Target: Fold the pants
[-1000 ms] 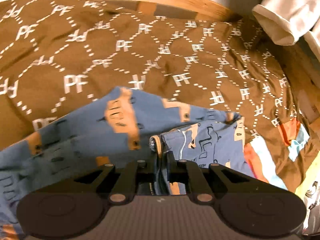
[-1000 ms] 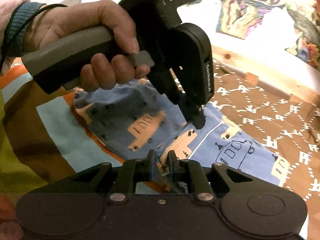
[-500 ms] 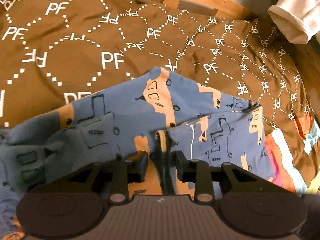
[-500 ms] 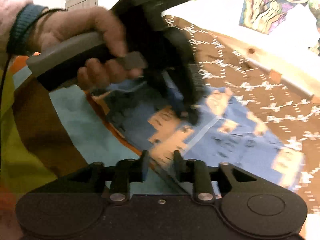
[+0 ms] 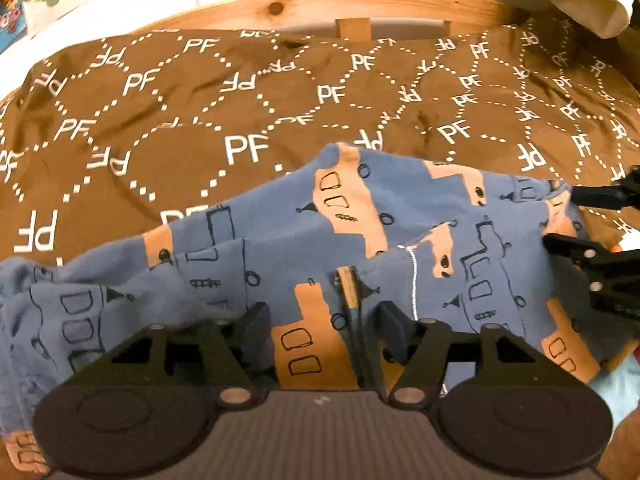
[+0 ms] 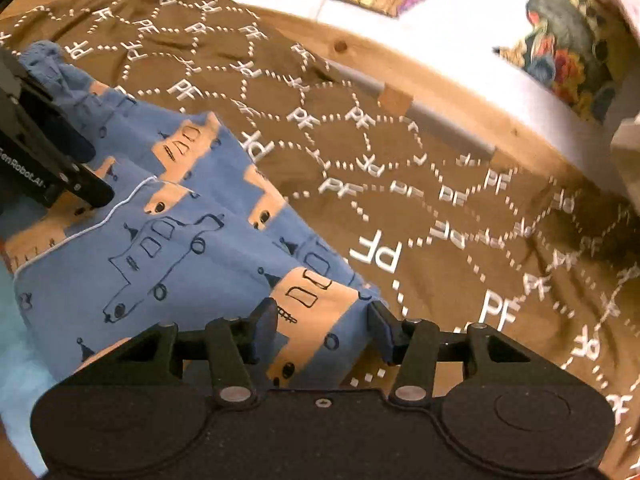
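The blue pants [image 5: 360, 248] with orange and black vehicle prints lie folded on a brown "PF" bedspread [image 5: 200, 112]. My left gripper [image 5: 324, 320] is open just above the pants' near folded edge, with cloth lying between its spread jaws. My right gripper [image 6: 322, 320] is open over the pants [image 6: 168, 248] at their right corner. The right gripper's fingers [image 5: 588, 252] show at the right edge of the left wrist view. The left gripper's fingertips [image 6: 84, 184] show at the left of the right wrist view, over the pants.
A wooden bed rail [image 5: 360, 4] runs along the far side of the bedspread, also seen in the right wrist view [image 6: 400, 100]. A white rolled cloth [image 5: 588, 4] sits at the far right corner. A colourful patchwork blanket [image 5: 616, 376] lies under the pants' right end.
Both grippers have opened and let go of the pants' edge. The right gripper has swung right, away from the left hand, and now looks across the bedspread.
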A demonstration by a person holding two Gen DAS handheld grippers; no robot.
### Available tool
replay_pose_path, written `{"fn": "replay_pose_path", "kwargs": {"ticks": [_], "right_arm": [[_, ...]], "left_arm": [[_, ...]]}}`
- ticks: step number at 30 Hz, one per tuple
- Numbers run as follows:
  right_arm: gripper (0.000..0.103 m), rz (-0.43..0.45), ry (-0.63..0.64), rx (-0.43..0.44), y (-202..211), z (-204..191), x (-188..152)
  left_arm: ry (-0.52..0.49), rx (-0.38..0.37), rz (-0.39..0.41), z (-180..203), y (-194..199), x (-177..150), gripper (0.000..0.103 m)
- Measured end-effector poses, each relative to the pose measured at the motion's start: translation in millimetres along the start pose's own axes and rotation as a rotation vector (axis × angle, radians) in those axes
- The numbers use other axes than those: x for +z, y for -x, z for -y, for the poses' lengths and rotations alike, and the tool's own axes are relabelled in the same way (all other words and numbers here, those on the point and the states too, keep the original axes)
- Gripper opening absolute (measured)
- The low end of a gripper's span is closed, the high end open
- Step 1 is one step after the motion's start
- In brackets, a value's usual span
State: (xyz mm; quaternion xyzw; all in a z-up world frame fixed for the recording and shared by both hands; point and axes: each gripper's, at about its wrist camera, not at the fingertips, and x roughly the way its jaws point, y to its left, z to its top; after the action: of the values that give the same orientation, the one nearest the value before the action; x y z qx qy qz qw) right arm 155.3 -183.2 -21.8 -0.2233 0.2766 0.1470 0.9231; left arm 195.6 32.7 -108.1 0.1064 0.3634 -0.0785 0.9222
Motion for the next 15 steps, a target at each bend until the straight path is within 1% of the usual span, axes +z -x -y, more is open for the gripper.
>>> {"fn": "replay_pose_path", "kwargs": {"ticks": [1, 4, 5, 6, 7, 9, 11, 12, 13, 14, 15], "right_arm": [[0.057, 0.001, -0.012, -0.004, 2, 2, -1], [0.060, 0.036, -0.003, -0.039, 23, 2, 1], [0.062, 0.056, -0.005, -0.035, 31, -1, 2], [0.068, 0.069, -0.002, -0.019, 37, -6, 2], [0.072, 0.069, 0.013, 0.002, 39, -12, 3], [0.072, 0.036, 0.072, 0.028, 33, -31, -2], [0.070, -0.017, 0.141, 0.037, 17, -45, -9], [0.069, -0.021, 0.144, 0.036, 14, -47, -11], [0.070, -0.007, 0.131, 0.038, 16, -46, -8], [0.070, 0.025, 0.117, 0.049, 22, -43, -4], [0.074, 0.070, 0.118, 0.061, 29, -41, 3]], "left_arm": [[-0.001, -0.007, 0.010, -2, 3, -2, 0.068], [0.007, -0.007, 0.048, -8, 24, -12, 0.071], [0.010, -0.012, 0.069, -11, 34, -18, 0.075], [0.011, -0.019, 0.085, -14, 41, -24, 0.078], [0.010, -0.018, 0.099, -18, 50, -31, 0.078], [0.007, -0.013, 0.126, -24, 67, -47, 0.078], [0.024, 0.017, 0.151, -34, 84, -59, 0.078], [0.049, 0.044, 0.172, -42, 95, -67, 0.078], [0.076, 0.070, 0.186, -48, 105, -72, 0.078], [0.115, 0.102, 0.201, -58, 114, -79, 0.078], [0.161, 0.132, 0.217, -68, 122, -85, 0.078]]}}
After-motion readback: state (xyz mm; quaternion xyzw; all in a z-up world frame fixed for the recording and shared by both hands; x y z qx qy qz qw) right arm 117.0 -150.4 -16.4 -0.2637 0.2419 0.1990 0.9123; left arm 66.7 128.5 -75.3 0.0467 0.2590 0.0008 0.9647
